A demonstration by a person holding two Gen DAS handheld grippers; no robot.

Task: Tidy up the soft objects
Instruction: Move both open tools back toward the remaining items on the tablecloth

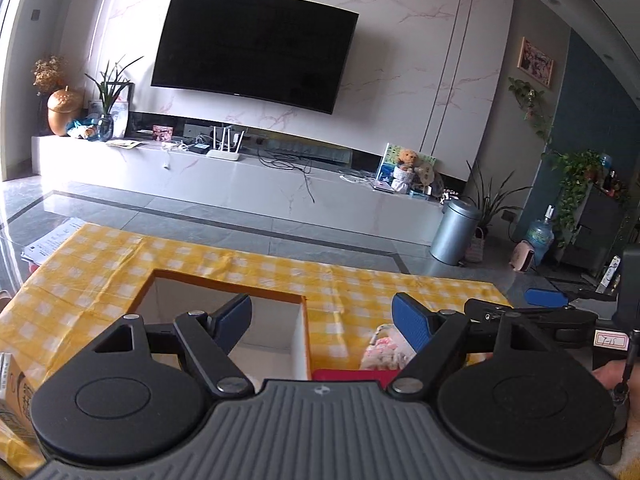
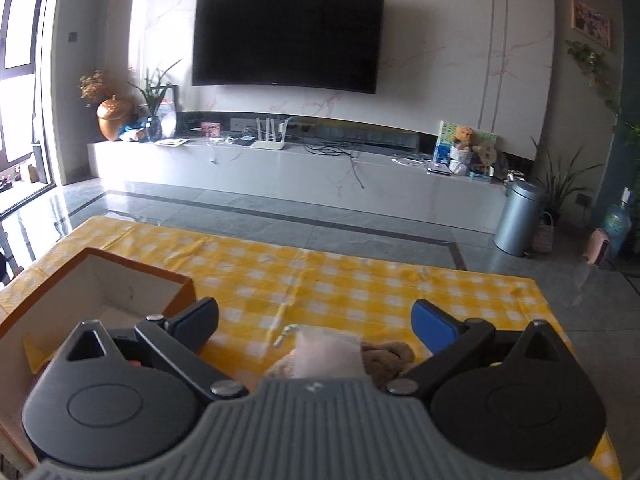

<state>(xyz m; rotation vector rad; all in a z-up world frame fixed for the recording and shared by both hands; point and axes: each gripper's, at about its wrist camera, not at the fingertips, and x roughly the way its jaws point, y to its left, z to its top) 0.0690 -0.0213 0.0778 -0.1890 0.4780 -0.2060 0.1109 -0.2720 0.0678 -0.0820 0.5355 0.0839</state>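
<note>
I have both tongs spread wide and holding nothing. The left tongs point(image 1: 322, 320) hang over the yellow checked table point(image 1: 100, 264), their left finger above the open box point(image 1: 280, 328), which looks empty as far as I can see into it. The soft things lie close under the tongs, half hidden by the rig bodies: a floral pouch point(image 1: 386, 346) just beside the left tongs' right pad, and a red cloth point(image 1: 352, 374) touching the box's near corner, of which I see only a strip. Under the right tongs point(image 2: 316, 320) sit a pale pink pouch point(image 2: 328, 354) with a drawstring end and a brown plush point(image 2: 386, 358) pressed against it.

My worries from here:
- The pink pouch and plush touch, so closing on one may drag or pinch the other too.
- The drawstring could snag a finger and pull the pouch askew.
- Soft fabric gives; a shallow pinch may slip out on the lift toward the box.
- The right tongs reach in from the side in the left view, so both converging on the box could knock together.
- Dragging anything could bunch the tablecloth and shift the box.
</note>
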